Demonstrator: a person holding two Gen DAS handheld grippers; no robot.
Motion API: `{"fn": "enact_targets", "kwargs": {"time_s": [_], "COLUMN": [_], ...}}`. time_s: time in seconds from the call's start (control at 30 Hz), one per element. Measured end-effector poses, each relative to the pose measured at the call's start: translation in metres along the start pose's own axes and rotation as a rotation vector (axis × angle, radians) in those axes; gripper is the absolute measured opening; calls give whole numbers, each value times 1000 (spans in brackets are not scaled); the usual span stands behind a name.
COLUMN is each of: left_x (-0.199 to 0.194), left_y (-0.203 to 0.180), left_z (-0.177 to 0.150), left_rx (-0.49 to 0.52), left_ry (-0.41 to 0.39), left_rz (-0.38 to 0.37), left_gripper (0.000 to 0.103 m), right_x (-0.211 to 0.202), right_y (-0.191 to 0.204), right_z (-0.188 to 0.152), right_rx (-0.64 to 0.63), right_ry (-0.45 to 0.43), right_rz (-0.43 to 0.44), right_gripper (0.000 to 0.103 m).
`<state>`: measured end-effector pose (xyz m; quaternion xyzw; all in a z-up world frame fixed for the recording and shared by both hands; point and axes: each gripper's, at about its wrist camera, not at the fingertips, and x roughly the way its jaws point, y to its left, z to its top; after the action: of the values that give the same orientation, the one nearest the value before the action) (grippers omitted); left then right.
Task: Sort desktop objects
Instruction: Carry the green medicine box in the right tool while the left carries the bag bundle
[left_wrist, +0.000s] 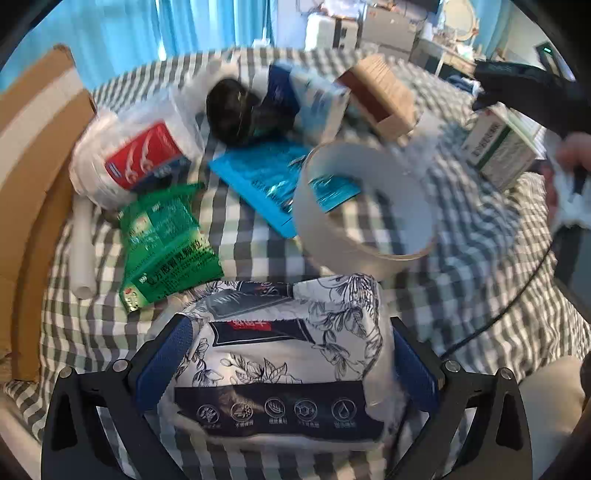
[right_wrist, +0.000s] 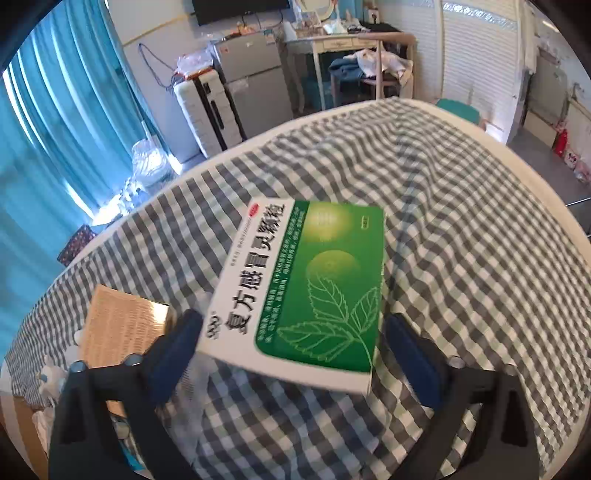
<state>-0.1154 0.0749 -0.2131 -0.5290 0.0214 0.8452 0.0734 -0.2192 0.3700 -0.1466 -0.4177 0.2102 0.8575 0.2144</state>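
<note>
My left gripper (left_wrist: 291, 369) clamps the floral white-and-navy tissue pack (left_wrist: 284, 354); my right gripper (right_wrist: 295, 354) grips the green-and-white medicine box (right_wrist: 303, 291), long axis toward 12 o'clock.

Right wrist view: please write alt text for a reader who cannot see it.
A green-and-white medicine box sits between the blue fingers of the right gripper, above a grey-and-white checked cloth; whether the pads press on it cannot be told. A tan cardboard box lies at lower left, with blue curtains and room furniture behind.
</note>
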Motion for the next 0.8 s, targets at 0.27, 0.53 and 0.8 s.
{"fn": "enact_targets", "kwargs": {"time_s": [0.27, 0.53, 0.8], "left_x": [-8, -33, -88], "left_y": [13, 15, 29], "left_z": [1, 1, 2], "left_rx": [-36, -37, -52], "left_ry": [11, -4, -121], "left_rz": [-83, -160, -169], "left_gripper": [88, 36, 33], "right_x": [-15, -86, -159], "right_y": [-11, -19, -16], "right_z": [-11, -43, -70], "right_rx": [-58, -120, -204], "right_ry": [13, 2, -43], "right_rz": [42, 170, 247], "right_gripper": [85, 83, 83]}}
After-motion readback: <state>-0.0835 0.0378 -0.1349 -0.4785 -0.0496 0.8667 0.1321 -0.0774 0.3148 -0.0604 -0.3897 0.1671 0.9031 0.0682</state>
